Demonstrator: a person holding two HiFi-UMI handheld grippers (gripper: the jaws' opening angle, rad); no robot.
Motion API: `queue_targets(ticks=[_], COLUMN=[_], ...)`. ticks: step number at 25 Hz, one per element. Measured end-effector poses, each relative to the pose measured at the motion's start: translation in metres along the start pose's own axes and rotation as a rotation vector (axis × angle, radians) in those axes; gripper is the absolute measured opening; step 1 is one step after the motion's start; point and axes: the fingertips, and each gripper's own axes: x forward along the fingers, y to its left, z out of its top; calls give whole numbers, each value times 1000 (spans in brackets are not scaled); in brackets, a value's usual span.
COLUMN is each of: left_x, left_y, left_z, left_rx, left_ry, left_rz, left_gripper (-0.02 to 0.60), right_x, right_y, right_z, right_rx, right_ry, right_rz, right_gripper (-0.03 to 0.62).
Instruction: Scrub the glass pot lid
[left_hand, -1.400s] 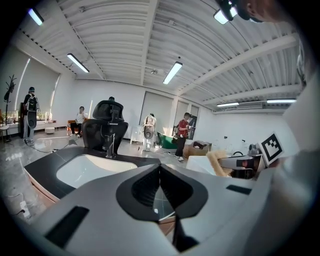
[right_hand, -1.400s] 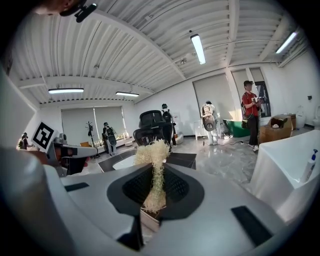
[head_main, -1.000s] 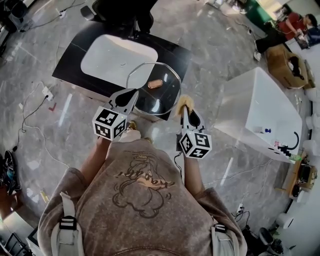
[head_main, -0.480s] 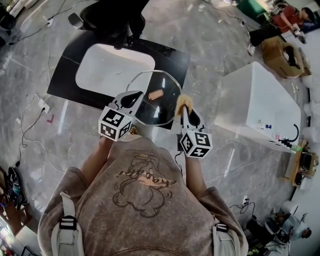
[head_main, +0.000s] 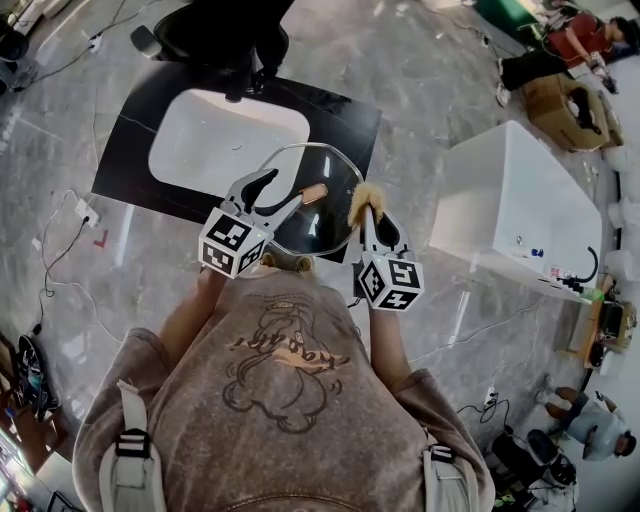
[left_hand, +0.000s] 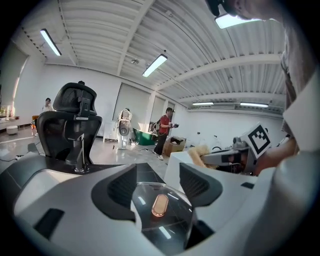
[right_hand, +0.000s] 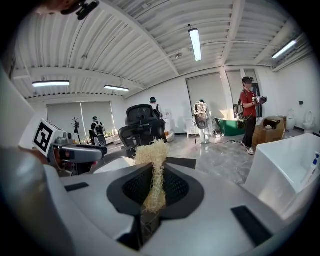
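Note:
The glass pot lid (head_main: 318, 222) lies flat on the near right part of the black counter (head_main: 135, 150), its copper knob (head_main: 313, 192) on top. My left gripper (head_main: 281, 192) reaches over the lid's left side. Its jaws have just been opening and stand apart, with the knob (left_hand: 160, 205) ahead between them and no pad pressing on it. My right gripper (head_main: 367, 214) is at the lid's right rim, shut on a straw-coloured scrubber (head_main: 362, 200). In the right gripper view the scrubber (right_hand: 154, 165) sticks up from the shut gripper (right_hand: 152, 175).
A white sink basin (head_main: 225, 140) is set into the counter, with a dark faucet (left_hand: 80, 150) behind it. A black office chair (head_main: 215, 30) stands beyond. A white block (head_main: 520, 220) stands on the floor to the right. People stand far back.
The left jaws, shut beside the lid's left rim before, now stand open over the lid. Both grippers have edged forward toward the lid's middle.

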Motion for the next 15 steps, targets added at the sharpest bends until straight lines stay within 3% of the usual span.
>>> queue_targets(ticks=[2,6,12,15], left_x=[4,16,46,67], left_y=[-1,-5,-17,-21], left_z=[1,-7,-58,-80], left_rx=[12,48,163,204], left_ry=[2,62,305,375], left_rz=[2,-23,-120,-148], left_gripper=[309,328,327,325], right_x=[3,7,9,6], right_y=[-2,-6,-15,-22], right_z=[1,6,5,3], right_rx=[-3,-8,-5,1], right_ry=[5,-1,-6,-4], right_rz=[7,19,12,3], right_gripper=[48,48,48,48])
